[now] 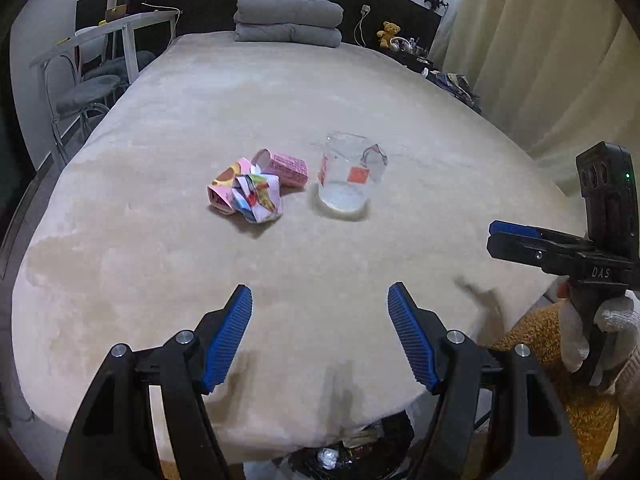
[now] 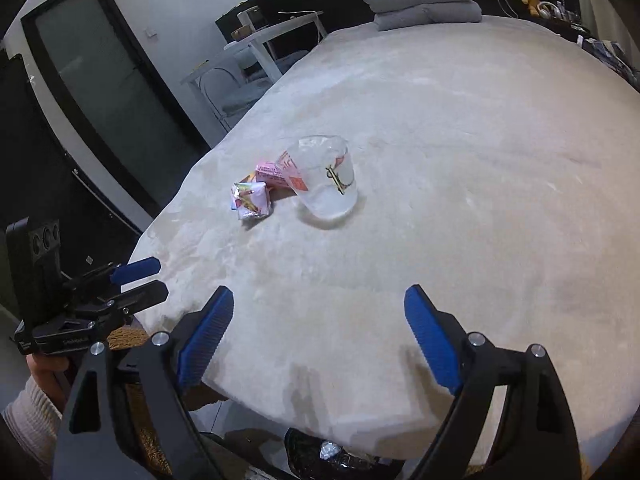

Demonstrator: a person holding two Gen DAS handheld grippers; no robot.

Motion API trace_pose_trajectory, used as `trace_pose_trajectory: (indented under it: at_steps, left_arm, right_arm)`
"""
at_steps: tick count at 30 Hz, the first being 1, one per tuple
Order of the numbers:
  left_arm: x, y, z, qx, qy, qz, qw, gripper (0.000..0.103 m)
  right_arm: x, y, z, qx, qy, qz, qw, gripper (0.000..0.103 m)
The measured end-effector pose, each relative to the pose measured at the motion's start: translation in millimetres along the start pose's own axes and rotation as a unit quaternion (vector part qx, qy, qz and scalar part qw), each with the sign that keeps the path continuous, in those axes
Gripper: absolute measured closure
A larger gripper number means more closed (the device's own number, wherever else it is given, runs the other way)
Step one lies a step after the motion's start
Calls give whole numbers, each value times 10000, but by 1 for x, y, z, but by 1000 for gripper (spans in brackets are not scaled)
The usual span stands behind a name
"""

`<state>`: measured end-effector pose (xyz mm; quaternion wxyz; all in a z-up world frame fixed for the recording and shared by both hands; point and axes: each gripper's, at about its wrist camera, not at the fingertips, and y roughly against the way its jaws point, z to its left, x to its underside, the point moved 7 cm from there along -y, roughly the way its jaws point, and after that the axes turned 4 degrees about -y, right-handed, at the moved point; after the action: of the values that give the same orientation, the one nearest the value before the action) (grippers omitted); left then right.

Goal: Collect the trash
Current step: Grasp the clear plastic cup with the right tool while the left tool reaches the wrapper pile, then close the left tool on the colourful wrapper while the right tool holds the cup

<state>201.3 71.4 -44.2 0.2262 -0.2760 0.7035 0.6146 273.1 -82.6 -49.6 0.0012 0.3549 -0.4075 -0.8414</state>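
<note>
Both tongs, left (image 1: 320, 332) and right (image 2: 320, 336), angle downward over the bed's (image 1: 160, 280) near edge, jaws apart and empty. A clear plastic cup (image 1: 348, 174) stands upright mid-bed; a crumpled wrapper (image 1: 248, 196) and pink carton (image 1: 286, 166), long axis toward 4 o'clock, lie at its 9 o'clock.
</note>
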Motion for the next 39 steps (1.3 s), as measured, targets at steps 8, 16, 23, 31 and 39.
trace_pose_trajectory:
  at_steps: [8, 16, 23, 31, 39]
  left_arm:
    - [-44, -24, 35, -57, -85, 46, 9999, 34]
    - [-64, -51, 61, -83, -58, 153, 9998, 34]
    - [-63, -58, 64, -255, -231, 137, 9993, 34]
    - [-60, -64, 60, -299, -312, 212, 9988, 34]
    - [-61, -70, 55, -378, -451, 206, 9981, 34]
  right_arm:
    - [-35, -42, 12, 14, 607, 209, 9979, 15]
    - [-63, -98, 5, 321, 858, 530, 9944, 14]
    - [-77, -131, 5, 482, 1205, 563, 9899, 14]
    - [-89, -142, 0, 367, 1146, 527, 9913, 15]
    - [-91, -128, 10, 316, 1373, 413, 9892, 32]
